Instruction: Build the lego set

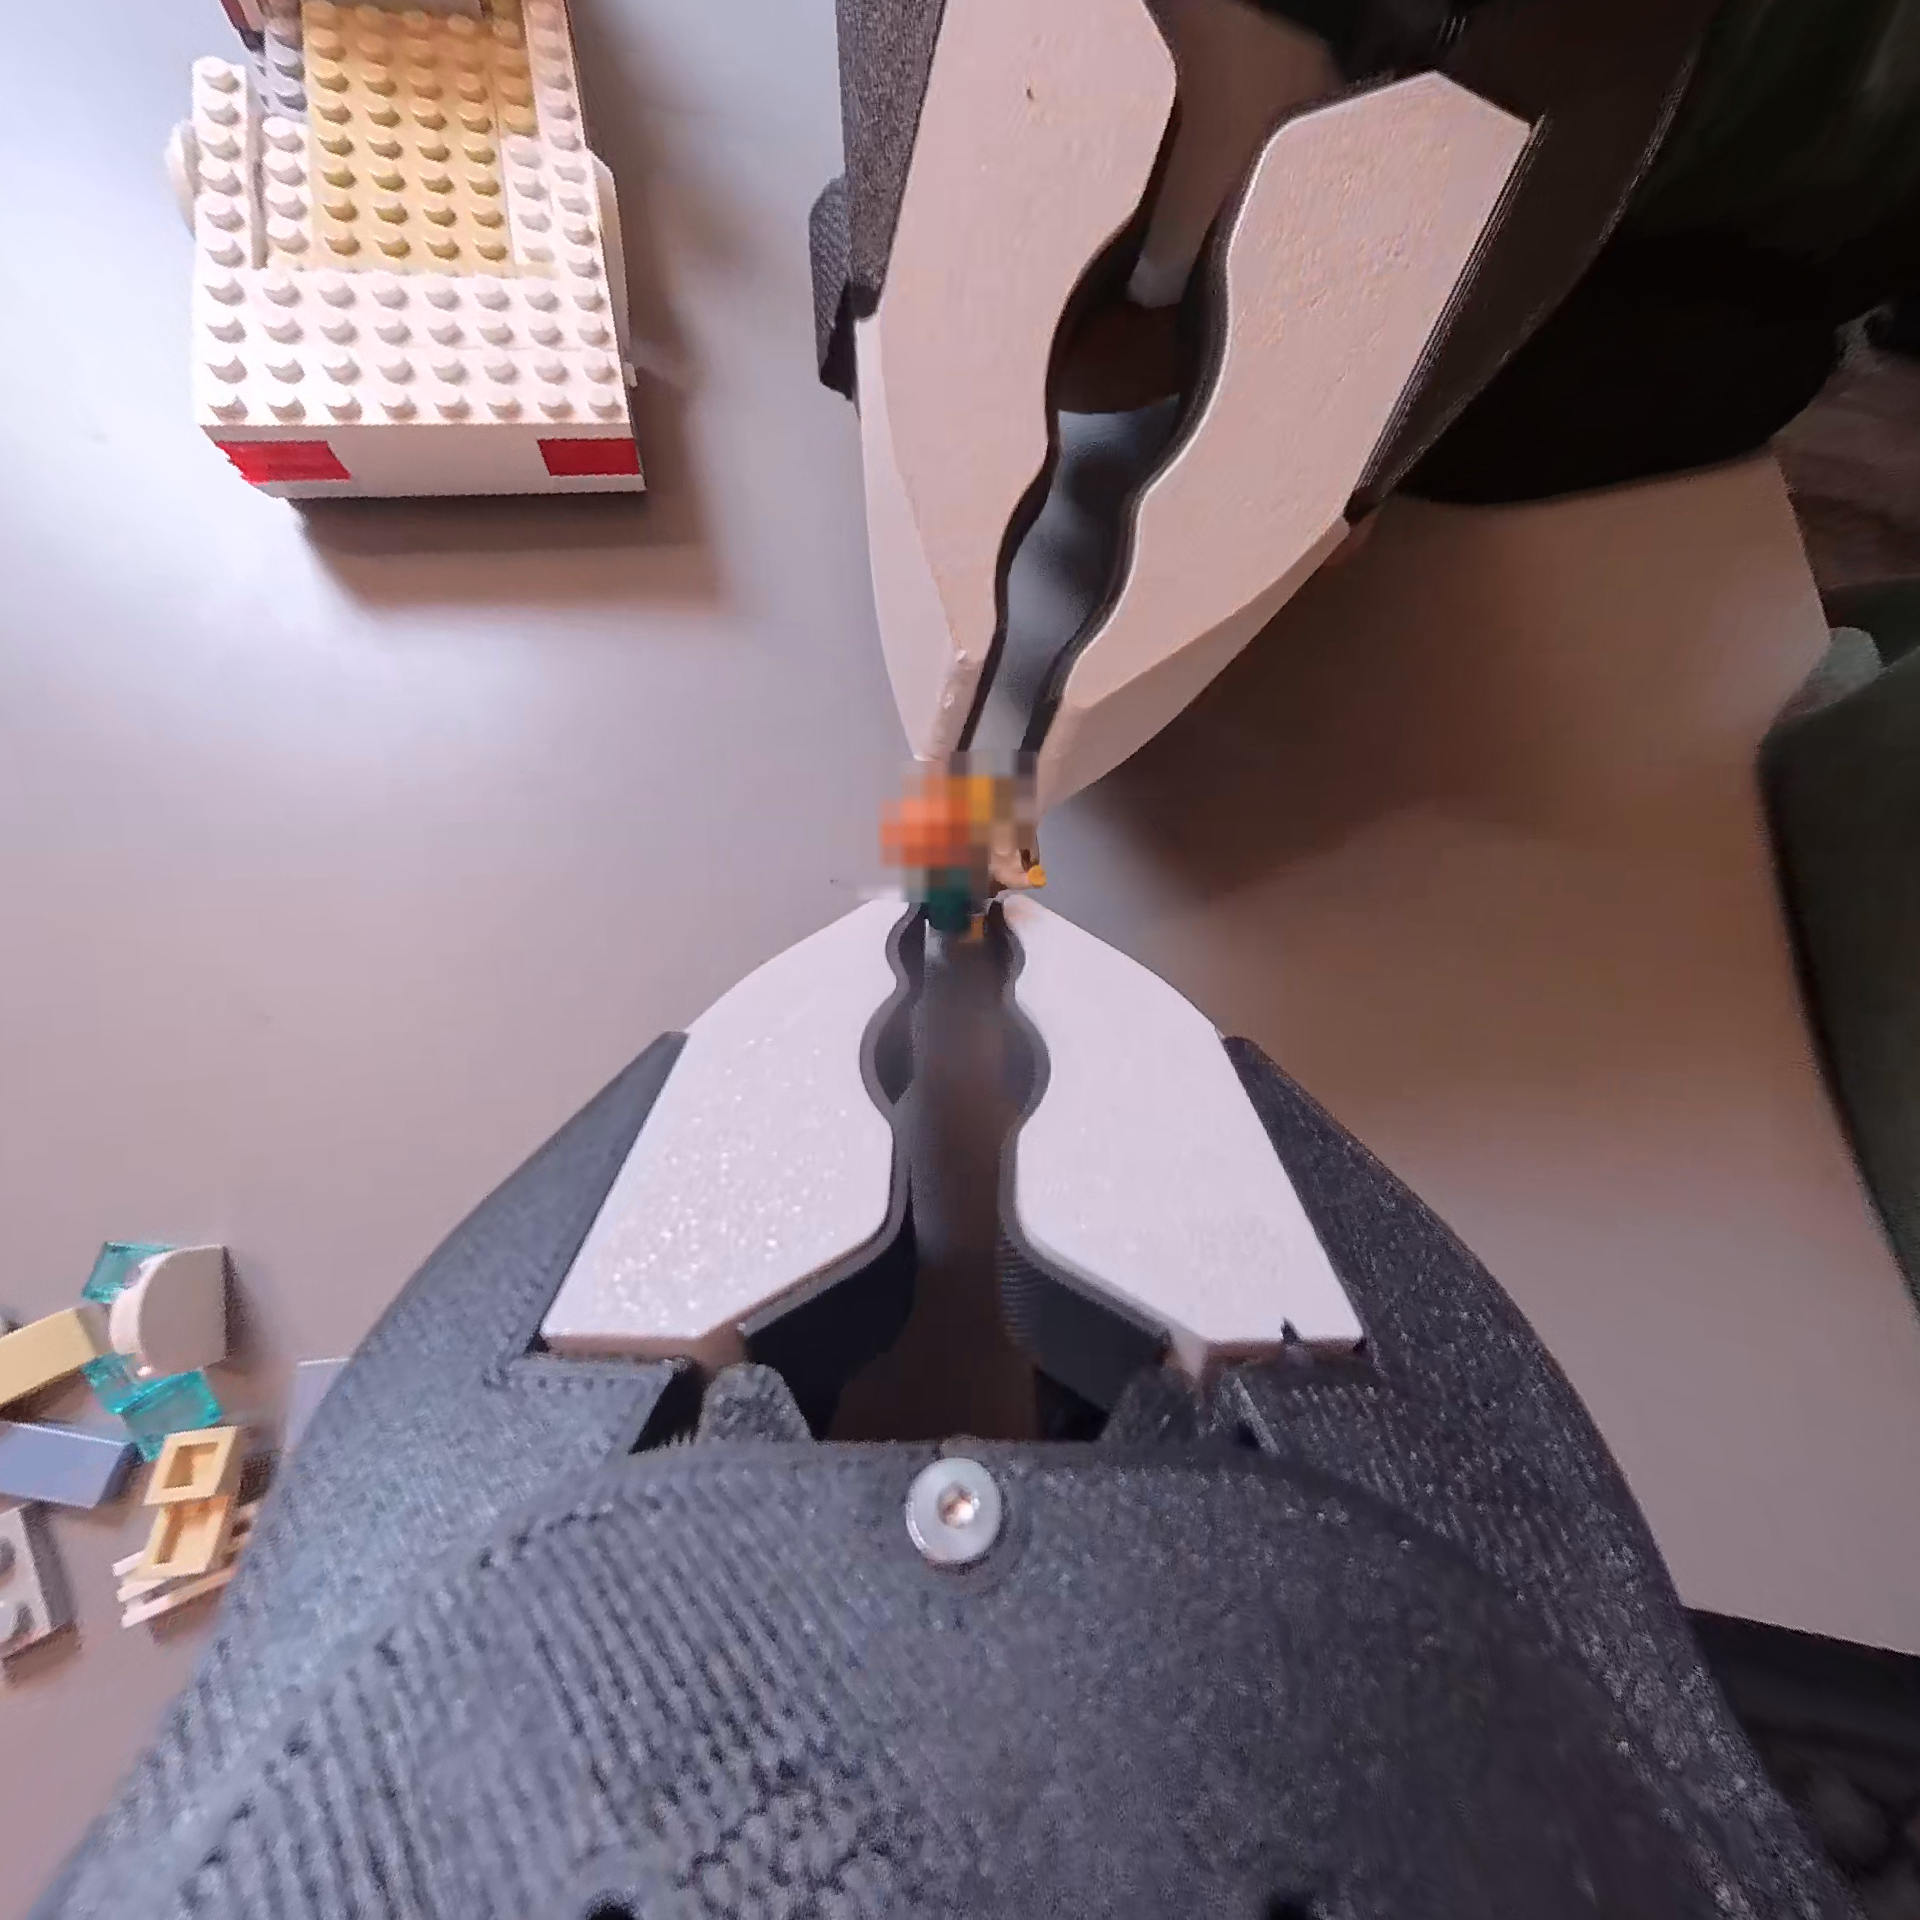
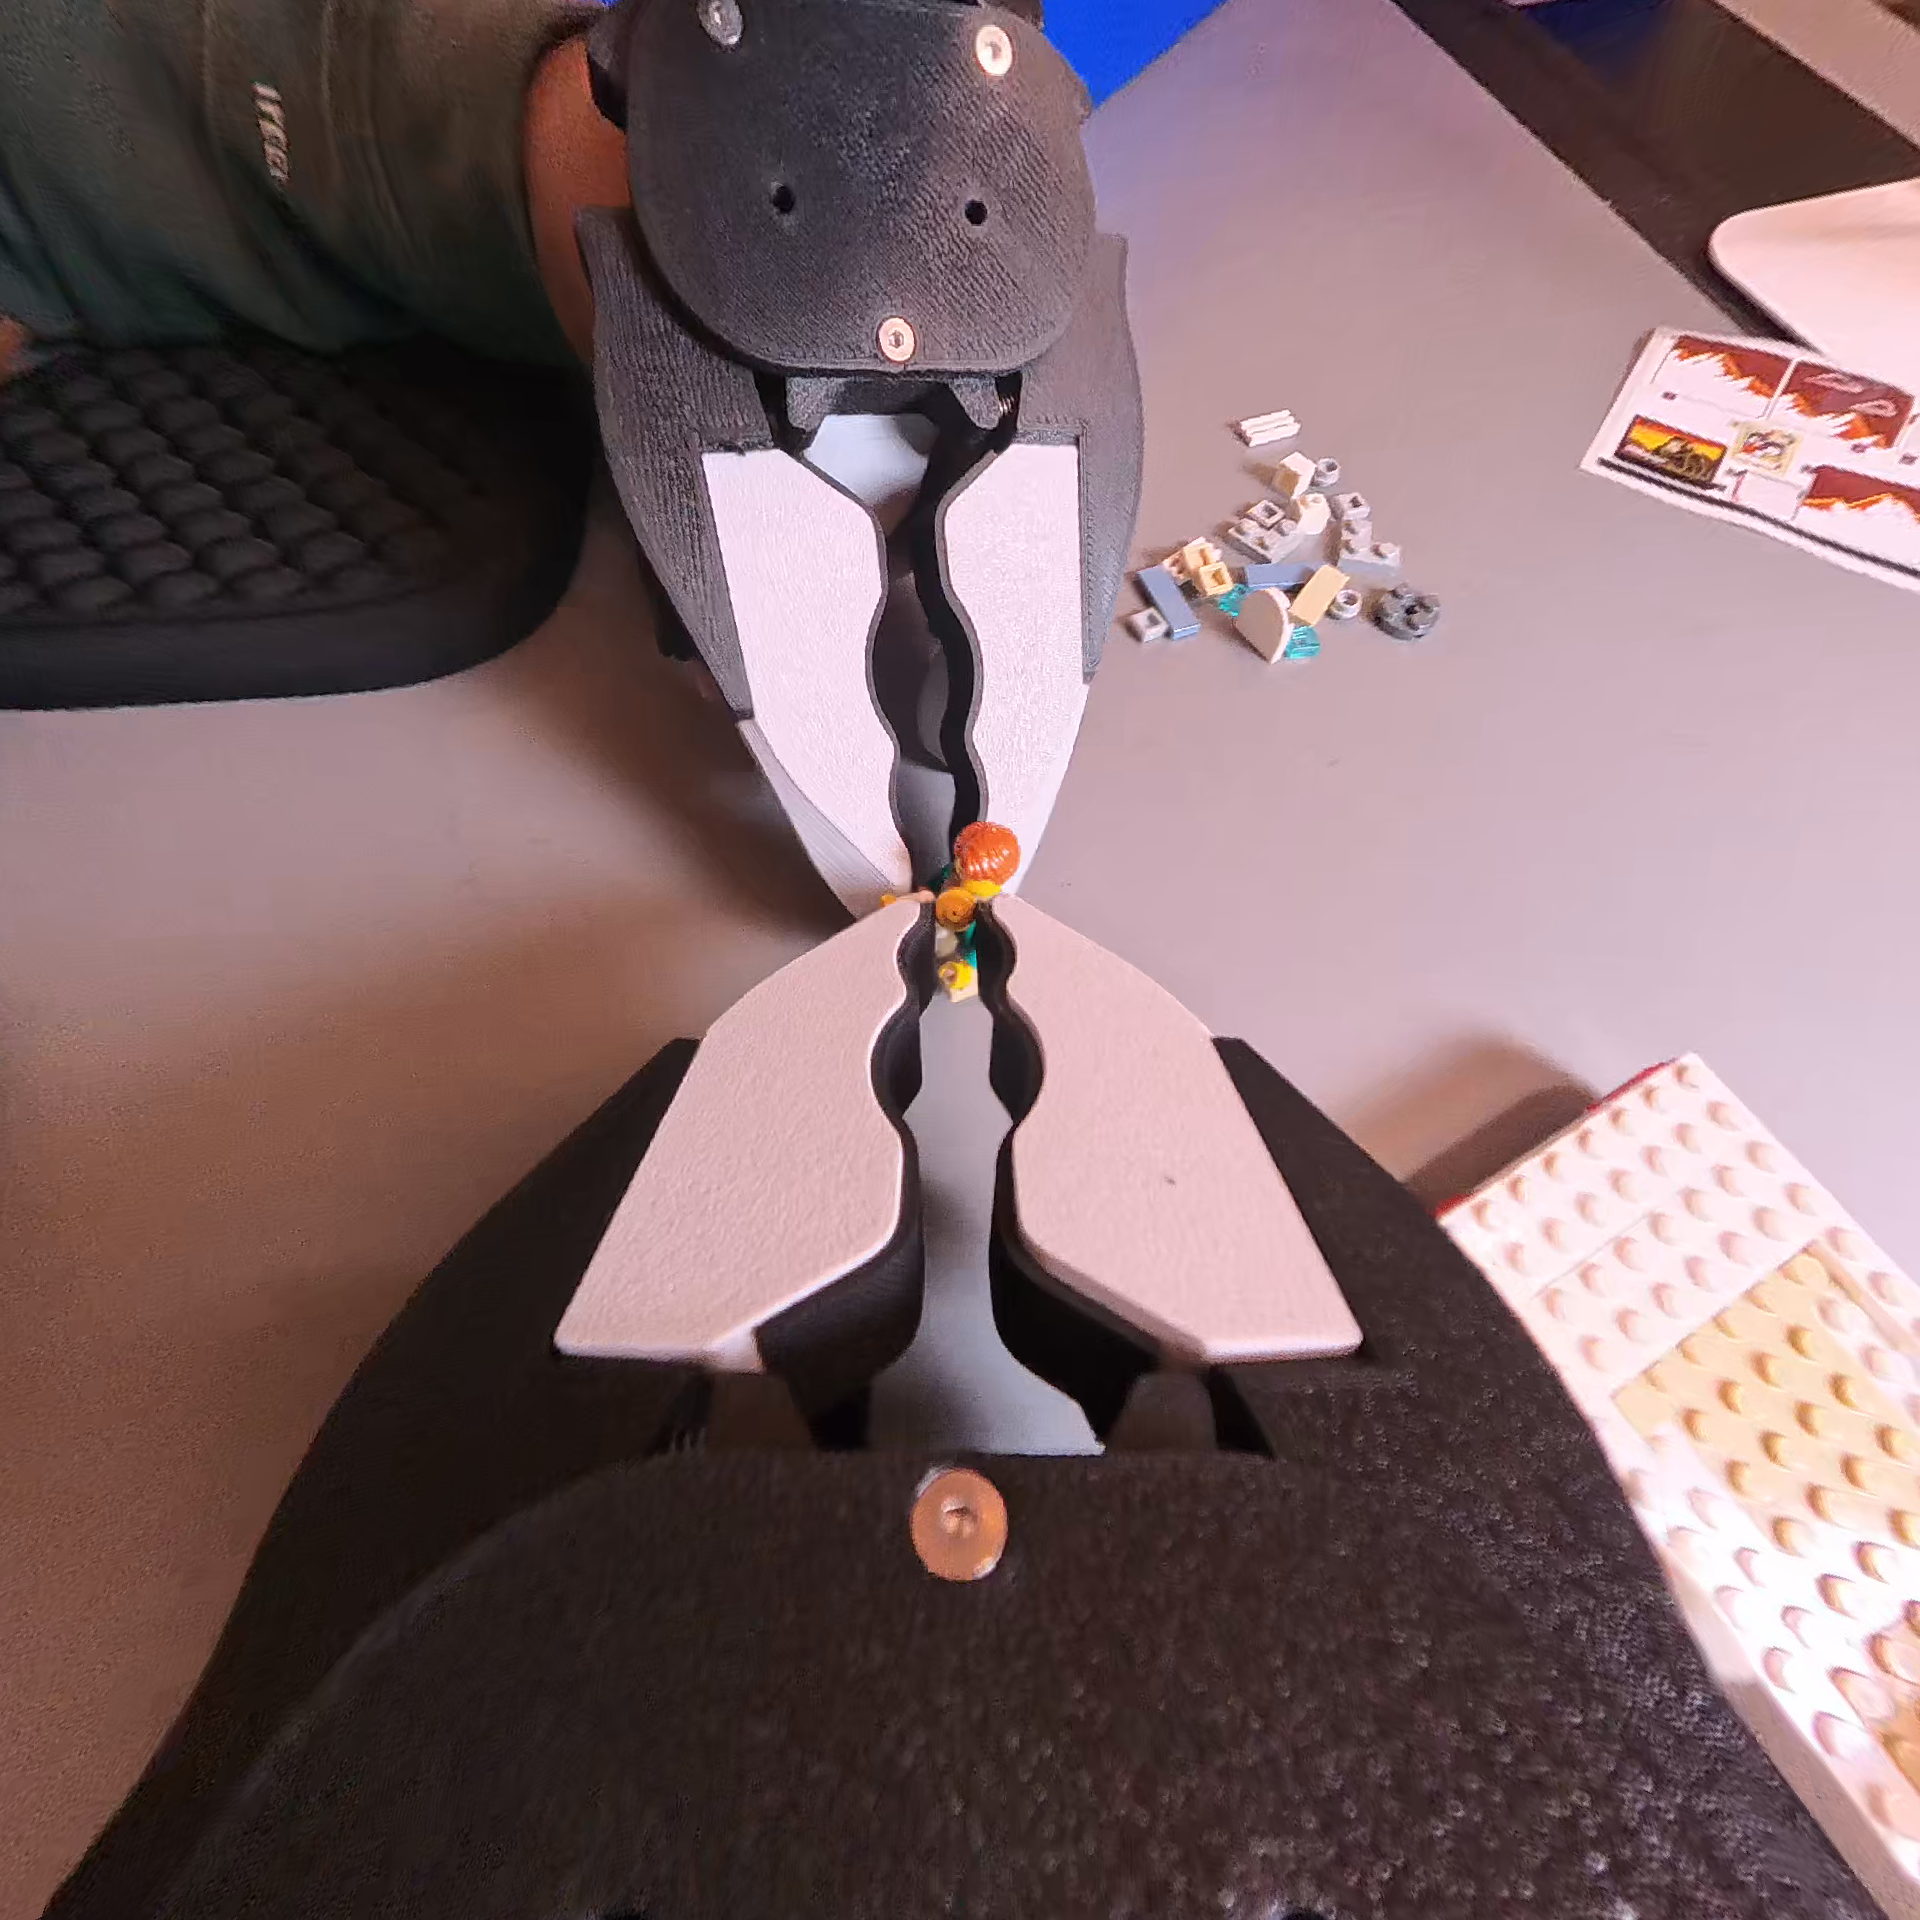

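- Small plastic lego minifigure [image 2: 971, 904] with orange hair, teal torso and yellow hands, held above the grey table [image 2: 1455, 831].
- Left gripper [image 1: 961, 914] and right gripper [image 2: 956, 914], tip to tip, both clenched on it.
- White-and-tan studded lego build [image 1: 416, 281] stands well apart.

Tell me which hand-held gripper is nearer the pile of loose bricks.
Left. The left hand-held gripper has the loose bricks just beside its body; the right hand-held gripper meets it tip to tip at the minifigure, its body farther from the pile.

The left claw [image 1: 958, 914] and right claw [image 2: 956, 914] meet tip to tip, each with jaws nearly closed, pinching a minifigure [image 2: 971, 883].
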`<state>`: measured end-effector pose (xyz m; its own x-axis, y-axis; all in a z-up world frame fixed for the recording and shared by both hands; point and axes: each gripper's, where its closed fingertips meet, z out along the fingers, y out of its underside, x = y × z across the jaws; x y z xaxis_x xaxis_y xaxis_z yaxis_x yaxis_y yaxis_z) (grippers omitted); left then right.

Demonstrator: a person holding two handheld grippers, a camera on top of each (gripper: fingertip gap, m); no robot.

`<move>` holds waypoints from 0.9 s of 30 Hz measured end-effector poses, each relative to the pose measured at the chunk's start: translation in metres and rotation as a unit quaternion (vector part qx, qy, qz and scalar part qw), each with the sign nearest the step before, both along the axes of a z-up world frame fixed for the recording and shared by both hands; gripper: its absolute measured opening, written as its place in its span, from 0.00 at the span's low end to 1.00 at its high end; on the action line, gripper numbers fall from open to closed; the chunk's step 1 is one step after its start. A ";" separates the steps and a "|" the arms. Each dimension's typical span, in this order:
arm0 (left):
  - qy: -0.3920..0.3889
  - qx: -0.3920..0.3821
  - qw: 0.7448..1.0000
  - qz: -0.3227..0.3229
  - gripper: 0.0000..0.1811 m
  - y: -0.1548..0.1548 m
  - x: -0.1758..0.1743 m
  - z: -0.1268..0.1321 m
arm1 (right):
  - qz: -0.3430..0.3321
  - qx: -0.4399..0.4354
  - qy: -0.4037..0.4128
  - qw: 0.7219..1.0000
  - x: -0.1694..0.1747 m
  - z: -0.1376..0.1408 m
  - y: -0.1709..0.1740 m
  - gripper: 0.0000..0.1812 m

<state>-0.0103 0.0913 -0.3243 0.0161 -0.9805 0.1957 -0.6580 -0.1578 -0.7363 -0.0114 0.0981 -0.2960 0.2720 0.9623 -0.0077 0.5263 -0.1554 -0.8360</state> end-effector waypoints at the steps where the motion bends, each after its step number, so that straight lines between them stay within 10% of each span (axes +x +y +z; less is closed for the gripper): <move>1: 0.001 -0.005 1.000 0.002 0.06 0.001 0.000 0.000 | 0.001 -0.012 0.007 1.000 0.000 0.001 -0.001 0.04; 27: 0.076 0.096 0.986 0.114 0.06 0.008 0.003 -0.004 | -0.088 -0.137 -0.144 0.976 0.005 -0.007 -0.003 0.04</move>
<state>-0.0077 0.0990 -0.3278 0.2554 -0.9667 -0.0141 -0.7271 -0.1824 -0.6619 -0.0068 0.0951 -0.3028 0.4610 0.8733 -0.1576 0.6781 -0.4613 -0.5721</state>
